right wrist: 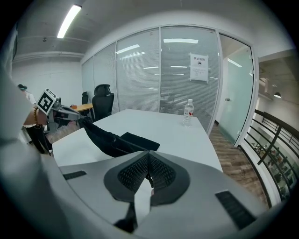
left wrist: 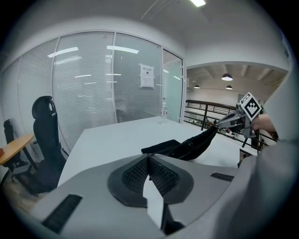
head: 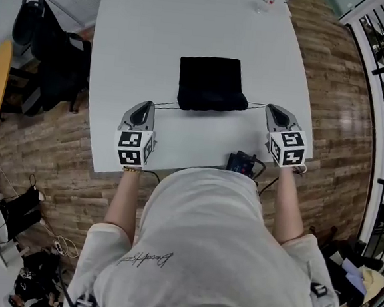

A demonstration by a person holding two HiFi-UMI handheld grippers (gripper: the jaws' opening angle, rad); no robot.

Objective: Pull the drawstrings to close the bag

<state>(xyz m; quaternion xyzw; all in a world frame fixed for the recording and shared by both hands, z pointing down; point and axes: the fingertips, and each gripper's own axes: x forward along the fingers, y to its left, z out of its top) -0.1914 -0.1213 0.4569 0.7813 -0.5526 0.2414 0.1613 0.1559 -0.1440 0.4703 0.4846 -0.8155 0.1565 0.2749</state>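
White table [head: 136, 31] in a glass-walled office, with the black bag [head: 210, 83] lying at its centre. The left gripper [head: 146, 105] pinches the left drawstring [head: 166, 105] and the right gripper [head: 272, 110] the right drawstring [head: 255, 106], both with jaws closed. The grippers stand on opposite sides, so an outward pull should cinch the mouth.

White table [head: 156, 33], black bag [head: 210, 84], water bottle [right wrist: 188, 112]

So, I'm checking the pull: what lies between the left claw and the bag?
A thin drawstring runs straight from the left claw to the black bag, above bare white table. The head view shows it.
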